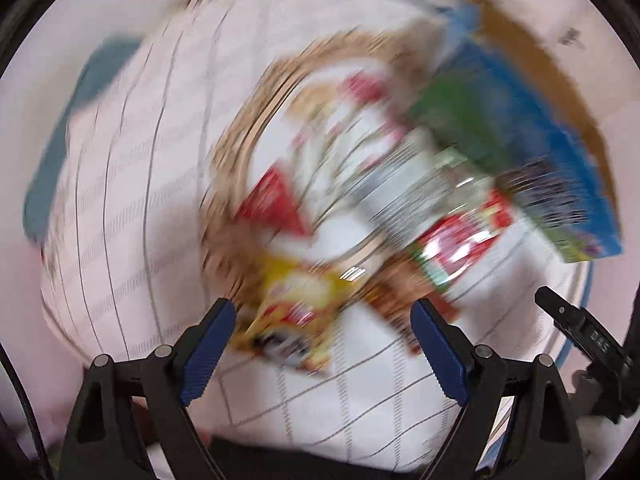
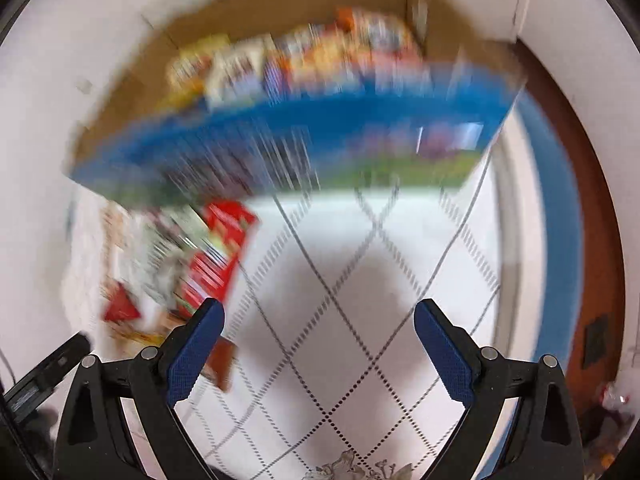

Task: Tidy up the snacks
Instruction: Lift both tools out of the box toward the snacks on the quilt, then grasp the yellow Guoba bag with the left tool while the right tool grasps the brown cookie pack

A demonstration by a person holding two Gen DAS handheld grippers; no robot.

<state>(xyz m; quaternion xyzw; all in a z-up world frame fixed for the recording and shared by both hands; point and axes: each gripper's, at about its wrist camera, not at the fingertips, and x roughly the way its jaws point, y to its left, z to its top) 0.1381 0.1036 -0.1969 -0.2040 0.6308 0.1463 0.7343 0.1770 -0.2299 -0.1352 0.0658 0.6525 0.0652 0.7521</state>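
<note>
Both views are motion-blurred. In the left wrist view a woven basket (image 1: 236, 128) holds several snack packets, one red and white (image 1: 276, 200). A yellow packet (image 1: 296, 312) lies at its near rim, between the fingers of my open, empty left gripper (image 1: 322, 312). A red-green packet (image 1: 460, 240) lies to the right. A blue and green box (image 1: 520, 128) stands behind. In the right wrist view my right gripper (image 2: 320, 316) is open and empty above the cloth. The blue box (image 2: 320, 140) stands ahead, with red packets (image 2: 220, 248) at the left.
A white checked tablecloth (image 2: 360, 300) covers a round table with a blue rim (image 2: 560, 200). Behind the blue box, a cardboard box (image 2: 280, 12) holds several colourful snack packets (image 2: 320, 56). The right gripper's body (image 1: 580, 332) shows at the lower right of the left wrist view.
</note>
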